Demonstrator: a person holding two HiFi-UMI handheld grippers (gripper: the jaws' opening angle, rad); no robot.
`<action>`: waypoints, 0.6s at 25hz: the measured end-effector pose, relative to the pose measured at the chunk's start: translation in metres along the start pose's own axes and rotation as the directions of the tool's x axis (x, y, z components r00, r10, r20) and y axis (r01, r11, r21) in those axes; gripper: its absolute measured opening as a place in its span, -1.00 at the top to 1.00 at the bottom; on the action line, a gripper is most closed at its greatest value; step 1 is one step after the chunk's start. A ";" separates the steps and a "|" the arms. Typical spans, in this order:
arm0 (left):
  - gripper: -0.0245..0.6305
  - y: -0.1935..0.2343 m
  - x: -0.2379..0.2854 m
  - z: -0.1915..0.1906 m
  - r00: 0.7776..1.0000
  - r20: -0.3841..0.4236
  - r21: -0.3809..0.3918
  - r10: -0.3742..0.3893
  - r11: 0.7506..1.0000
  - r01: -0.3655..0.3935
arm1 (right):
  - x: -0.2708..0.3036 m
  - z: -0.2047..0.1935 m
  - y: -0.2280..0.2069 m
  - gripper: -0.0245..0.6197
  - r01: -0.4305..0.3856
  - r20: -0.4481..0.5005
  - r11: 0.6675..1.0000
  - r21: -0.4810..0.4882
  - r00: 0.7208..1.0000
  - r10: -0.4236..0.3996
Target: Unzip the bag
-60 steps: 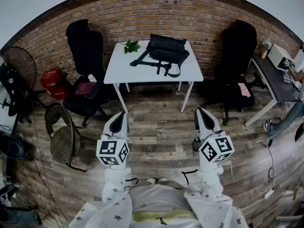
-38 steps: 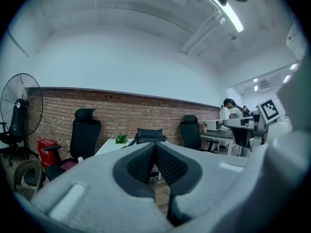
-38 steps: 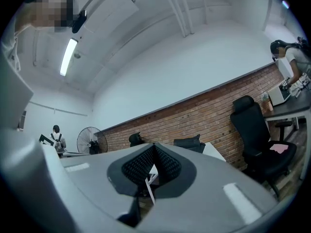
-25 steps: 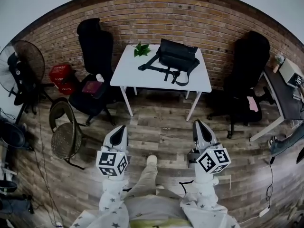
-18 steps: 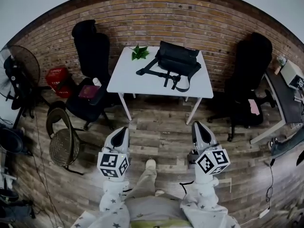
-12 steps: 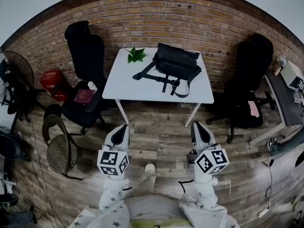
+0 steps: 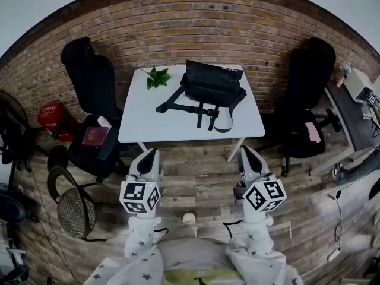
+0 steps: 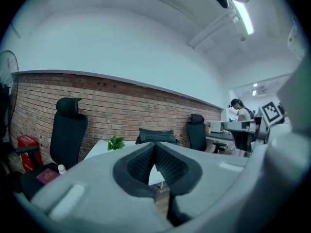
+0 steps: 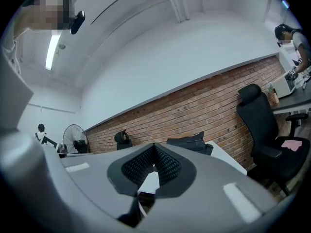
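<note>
Bag, black, on white table

From the head view we cannot make out the zip on the bag; it is too small there. In the left gripper view the left gripper covers the bag's lower half and most of the desk. The right gripper likewise hides the bag's base in its own view. The head view's left edge cuts off the fan, its right edge a person.
</note>
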State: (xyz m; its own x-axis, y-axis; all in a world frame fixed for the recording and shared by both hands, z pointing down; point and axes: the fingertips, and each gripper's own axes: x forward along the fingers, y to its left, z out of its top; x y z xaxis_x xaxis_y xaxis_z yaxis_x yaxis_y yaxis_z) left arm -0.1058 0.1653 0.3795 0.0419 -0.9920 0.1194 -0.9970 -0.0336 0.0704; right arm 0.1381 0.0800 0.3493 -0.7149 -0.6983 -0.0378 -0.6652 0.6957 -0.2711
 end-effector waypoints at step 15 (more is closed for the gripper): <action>0.93 0.033 0.069 -0.005 0.999 -0.023 -0.028 -0.048 0.998 0.047 | 0.062 -0.004 -0.016 0.92 0.004 0.006 1.000 0.005 1.000 -0.004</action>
State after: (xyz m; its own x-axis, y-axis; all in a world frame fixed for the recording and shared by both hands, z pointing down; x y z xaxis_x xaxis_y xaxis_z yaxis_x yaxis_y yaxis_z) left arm -0.1360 0.0963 0.3948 0.0913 -0.9861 0.1386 -0.9916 -0.0772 0.1038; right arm 0.1031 0.0263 0.3555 -0.7107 -0.7023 -0.0419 -0.6672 0.6917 -0.2763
